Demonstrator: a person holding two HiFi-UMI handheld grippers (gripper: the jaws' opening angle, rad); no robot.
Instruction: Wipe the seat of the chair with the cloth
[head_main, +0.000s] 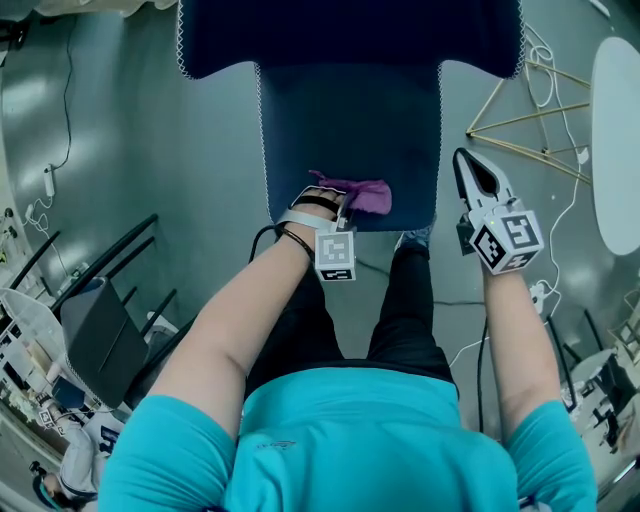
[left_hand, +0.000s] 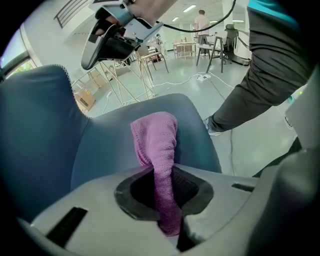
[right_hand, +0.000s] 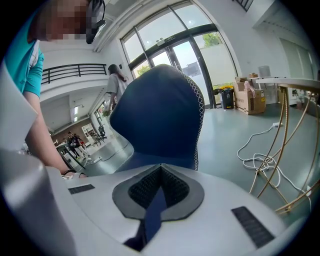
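Observation:
The dark blue chair seat (head_main: 350, 130) lies straight ahead in the head view, its backrest at the top. A purple cloth (head_main: 362, 193) rests on the seat's front edge, and my left gripper (head_main: 335, 198) is shut on it. In the left gripper view the cloth (left_hand: 157, 140) runs from between the jaws of the left gripper (left_hand: 162, 185) out onto the seat (left_hand: 110, 145). My right gripper (head_main: 472, 175) hangs in the air just right of the seat, shut and holding nothing. It points at the chair back (right_hand: 160, 115) in the right gripper view.
A gold wire table frame (head_main: 520, 125) and a white round tabletop (head_main: 615, 140) stand to the right of the chair. White cables (head_main: 545, 60) trail on the grey floor there. A black rack (head_main: 100, 270) is at the left. My legs (head_main: 400, 300) stand before the seat.

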